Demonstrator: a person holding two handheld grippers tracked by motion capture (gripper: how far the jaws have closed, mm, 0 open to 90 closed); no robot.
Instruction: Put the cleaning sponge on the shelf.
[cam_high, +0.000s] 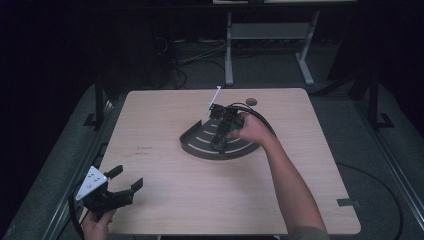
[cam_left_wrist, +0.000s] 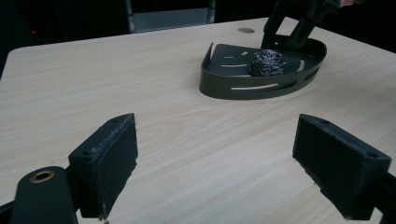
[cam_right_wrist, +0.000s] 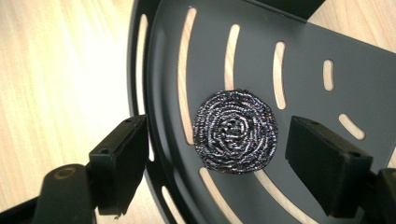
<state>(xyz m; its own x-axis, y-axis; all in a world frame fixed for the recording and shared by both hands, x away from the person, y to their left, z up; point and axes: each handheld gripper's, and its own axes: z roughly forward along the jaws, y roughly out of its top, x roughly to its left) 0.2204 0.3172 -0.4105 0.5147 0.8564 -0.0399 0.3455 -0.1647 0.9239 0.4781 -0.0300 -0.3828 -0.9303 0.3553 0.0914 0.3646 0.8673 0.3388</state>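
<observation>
A dark quarter-round slotted tray (cam_high: 196, 141) lies mid-table, also seen as the tray (cam_left_wrist: 219, 86) and the tray (cam_right_wrist: 308, 56). A steel-wool scourer (cam_right_wrist: 235, 131) rests on its floor, the same scourer (cam_left_wrist: 266, 62) showing in the left gripper view. My right gripper (cam_high: 220, 141) hangs over the tray, open, its jaws on either side of the scourer and apart from it. At the near left table corner my left gripper (cam_high: 127, 178) is open and holds nothing; its pads (cam_left_wrist: 109, 161) frame bare tabletop.
The light wooden table (cam_high: 165, 195) has a round grommet (cam_high: 251, 101) near its far edge. A thin white stick (cam_high: 214, 98) stands behind the tray. Beyond the table, a desk frame (cam_high: 229, 55) and cables lie on the dark floor.
</observation>
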